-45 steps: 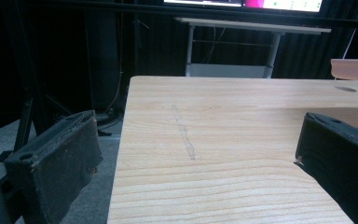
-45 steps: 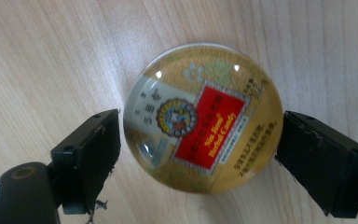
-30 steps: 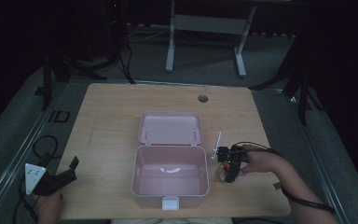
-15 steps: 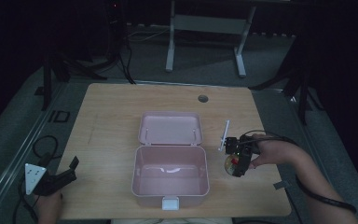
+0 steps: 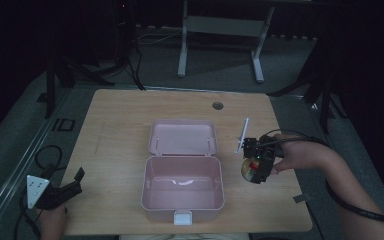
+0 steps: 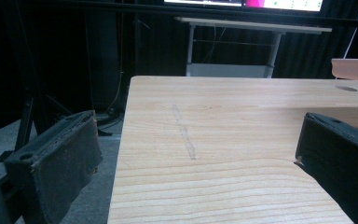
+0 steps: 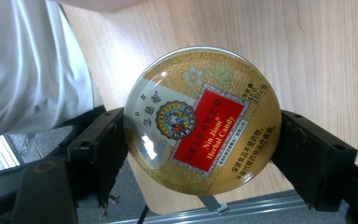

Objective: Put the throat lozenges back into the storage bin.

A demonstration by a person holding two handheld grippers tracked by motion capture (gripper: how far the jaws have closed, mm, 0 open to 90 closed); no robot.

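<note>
On the table [image 5: 115,125]: largest to smallest.
Pink box [image 5: 184,187]: lid back, cavity bare, ready for loading.
Right gripper [image 5: 256,162]: clamped on the round candy tin [image 7: 203,120], held just right of the box, likely bound inside.
Left gripper [image 5: 60,192]: jaws spread, idle at the near-left corner.

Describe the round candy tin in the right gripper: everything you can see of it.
The candy tin is a round, domed, glossy gold tin, metal by its look. Its lid has a floral pattern, a red label reading "Nin Jiom Herbal Candy", Chinese characters and a round emblem. It looks closed. The right gripper clamps it by opposite edges, lid toward that gripper's camera, held just right of the open pink box.
</note>
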